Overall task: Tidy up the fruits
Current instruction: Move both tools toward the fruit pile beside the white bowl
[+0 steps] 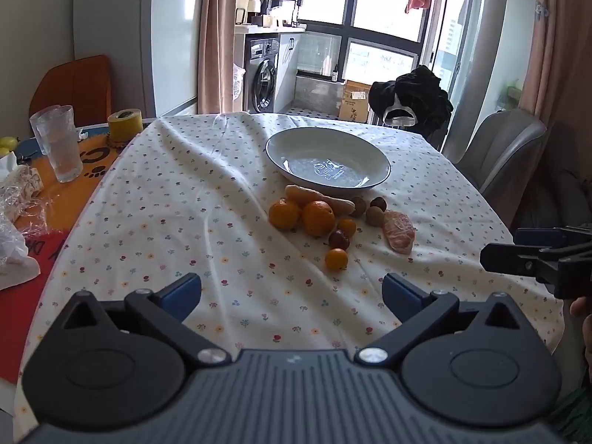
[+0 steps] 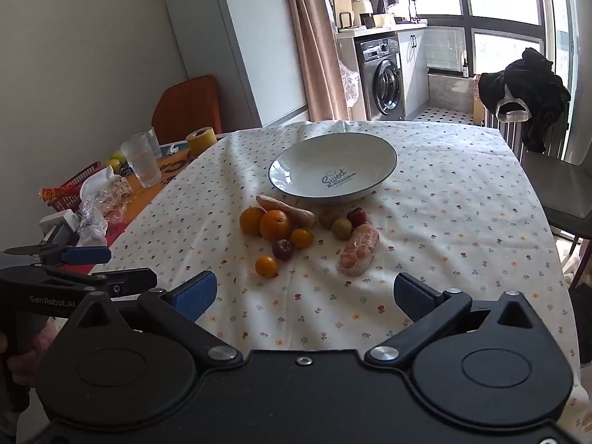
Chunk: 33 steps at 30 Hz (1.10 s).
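**Both grippers wide open at the near edge, fruit heaped mid-table**

The left gripper [image 1: 292,296] and the right gripper [image 2: 305,294] hover over the near edge of the tablecloth [image 2: 444,203], each with its jaws spread wide and nothing between them. Bare floral cloth lies ahead of both. Further in, toward the middle of the tabletop, sits the fruit: a small orange [image 2: 266,265] nearest, a dark round fruit [image 2: 283,249] behind it, and a wrapped peeled citrus [image 2: 359,254] to the right. Two big oranges [image 2: 274,224] touch each other beside a long pale root [image 2: 286,207]. Just beyond, the empty plate [image 2: 384,155] rests. The cloth's right and far edges are bare; glasses [image 2: 142,164] and clutter crowd the left edge.
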### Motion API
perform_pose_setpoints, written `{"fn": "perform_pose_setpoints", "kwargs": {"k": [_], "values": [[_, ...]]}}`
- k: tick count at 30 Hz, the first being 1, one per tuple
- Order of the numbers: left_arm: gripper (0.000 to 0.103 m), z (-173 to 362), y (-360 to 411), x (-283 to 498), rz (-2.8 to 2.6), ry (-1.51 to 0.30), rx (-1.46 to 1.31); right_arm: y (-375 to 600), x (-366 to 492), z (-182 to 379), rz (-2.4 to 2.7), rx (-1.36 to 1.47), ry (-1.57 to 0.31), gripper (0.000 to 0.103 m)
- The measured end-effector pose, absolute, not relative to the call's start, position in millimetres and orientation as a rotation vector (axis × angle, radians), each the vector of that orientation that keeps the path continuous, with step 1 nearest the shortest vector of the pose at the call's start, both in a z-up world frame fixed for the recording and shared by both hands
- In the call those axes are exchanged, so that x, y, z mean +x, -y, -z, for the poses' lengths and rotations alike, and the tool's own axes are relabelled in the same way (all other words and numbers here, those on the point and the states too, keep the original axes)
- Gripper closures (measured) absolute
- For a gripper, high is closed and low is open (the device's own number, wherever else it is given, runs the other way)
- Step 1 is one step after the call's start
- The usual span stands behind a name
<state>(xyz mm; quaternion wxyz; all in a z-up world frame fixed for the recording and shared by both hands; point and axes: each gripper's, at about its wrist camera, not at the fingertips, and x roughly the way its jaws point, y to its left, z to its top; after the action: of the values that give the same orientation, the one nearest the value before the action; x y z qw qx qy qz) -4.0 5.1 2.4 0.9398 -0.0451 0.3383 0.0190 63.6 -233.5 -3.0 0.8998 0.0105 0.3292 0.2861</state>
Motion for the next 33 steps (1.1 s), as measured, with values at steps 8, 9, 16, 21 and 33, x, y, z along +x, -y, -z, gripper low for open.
{"fn": "perform_pose_setpoints", "kwargs": {"k": [8, 9, 16, 21, 33], "values": [[0.000, -1.0, -4.8, -2.1, -0.041, -0.689, -0.105, 232.1, 61.8, 1.5, -0.587, 0.010, -0.680, 0.000], [0.000, -1.0, -5.2, -2.2, -0.043, -0.687, -0.107, 232.1, 61.7, 1.8, -0.586, 0.009, -0.680, 0.000], [0.000, -2.5, -5.2, -3.2, -0.050, -0.686, -0.102, 233.8, 61.6, 0.6, -0.586, 0.013, -0.678, 0.000], [0.000, -4.1, -5.6, -4.3, -0.043, -0.683, -0.101, 234.6, 62.1, -0.1, -0.582, 0.014, -0.678, 0.000], [0.000, -5.1, -4.5, -5.3, -0.034, -0.679, -0.097, 235.4, 63.6, 1.7, -0.563, -0.002, -0.682, 0.000]]}}
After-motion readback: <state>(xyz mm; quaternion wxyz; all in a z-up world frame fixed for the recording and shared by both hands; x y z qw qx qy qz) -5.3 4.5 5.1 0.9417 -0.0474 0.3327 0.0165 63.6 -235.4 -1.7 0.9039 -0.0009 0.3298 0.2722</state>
